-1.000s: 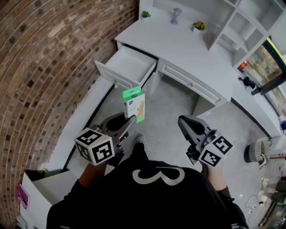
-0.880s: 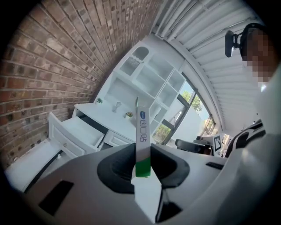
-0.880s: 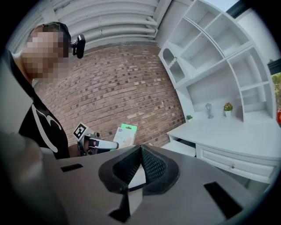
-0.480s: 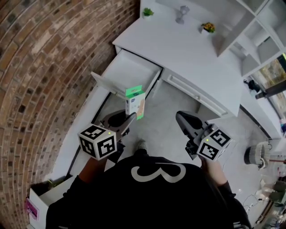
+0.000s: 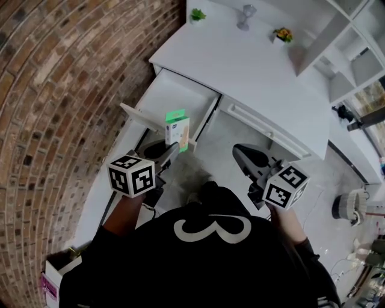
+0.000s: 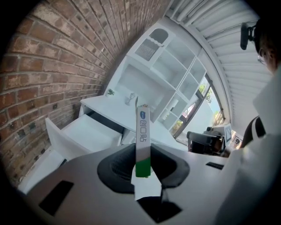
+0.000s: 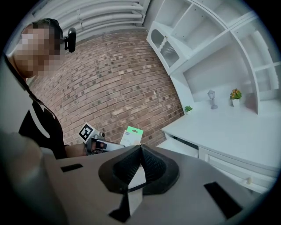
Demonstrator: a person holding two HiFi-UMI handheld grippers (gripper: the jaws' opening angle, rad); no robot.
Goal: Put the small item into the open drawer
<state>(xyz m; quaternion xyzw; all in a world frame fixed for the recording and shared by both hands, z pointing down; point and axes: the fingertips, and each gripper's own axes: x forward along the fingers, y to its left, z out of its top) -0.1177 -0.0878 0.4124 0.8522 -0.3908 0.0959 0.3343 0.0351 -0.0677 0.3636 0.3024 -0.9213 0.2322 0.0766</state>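
A small white box with a green top [image 5: 178, 129] stands upright between the jaws of my left gripper [image 5: 170, 151], which is shut on its lower end. In the left gripper view the box [image 6: 142, 140] shows edge-on, and the open white drawer [image 6: 83, 132] lies beyond it to the left. In the head view the box hangs over the front right corner of that open drawer [image 5: 171, 99]. My right gripper [image 5: 242, 154] is shut with nothing in it, held over the floor to the right. From the right gripper view [image 7: 140, 147] I see the box [image 7: 131, 136] and the left gripper [image 7: 99, 145].
The drawer belongs to a long white desk [image 5: 252, 66] against a brick wall [image 5: 54, 90]. On the desk stand a small green plant [image 5: 197, 14], a grey figurine [image 5: 245, 17] and a flower pot [image 5: 280, 36]. White shelves [image 5: 355, 42] rise behind. A second, shut drawer [image 5: 258, 123] is at right.
The left gripper with the box has moved forward and now hangs closer to the open drawer's front. The right gripper has followed slightly.
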